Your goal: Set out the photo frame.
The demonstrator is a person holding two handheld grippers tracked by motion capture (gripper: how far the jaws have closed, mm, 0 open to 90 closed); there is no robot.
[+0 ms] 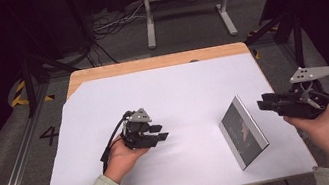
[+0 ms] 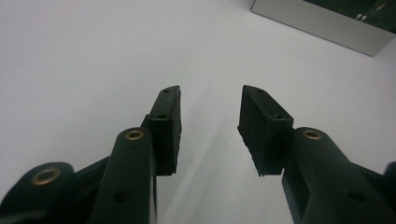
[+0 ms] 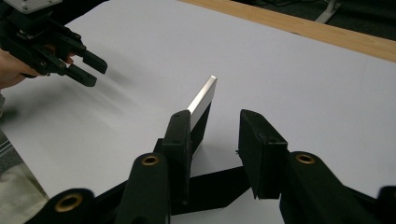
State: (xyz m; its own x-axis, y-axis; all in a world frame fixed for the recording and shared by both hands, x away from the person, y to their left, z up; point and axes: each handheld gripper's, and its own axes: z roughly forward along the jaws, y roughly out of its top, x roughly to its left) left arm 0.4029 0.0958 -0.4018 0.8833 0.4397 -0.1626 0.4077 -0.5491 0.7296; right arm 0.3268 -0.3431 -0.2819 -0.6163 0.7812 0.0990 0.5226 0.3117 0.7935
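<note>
Silver-framed picture frame (image 1: pixel 243 131) stands propped & tilted on the white sheet (image 1: pixel 177 90) covering the wooden table (image 1: pixel 147 64), near the sheet's right edge, twd the near right corner. Left gripper (image 1: pixel 160 131) sits w/ jaws apart, nothing btwn them, well apart from the frame, nearer the sheet's near-left part. Right gripper (image 1: pixel 261 102) at the right edge, jaws apart, just beside the frame, not clamped on it.

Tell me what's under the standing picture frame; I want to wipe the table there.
The picture frame stands tilted on the white sheet, which covers most of the wooden table. Behind it a dark prop rests on the sheet. The table surface beneath the sheet is hidden.
</note>
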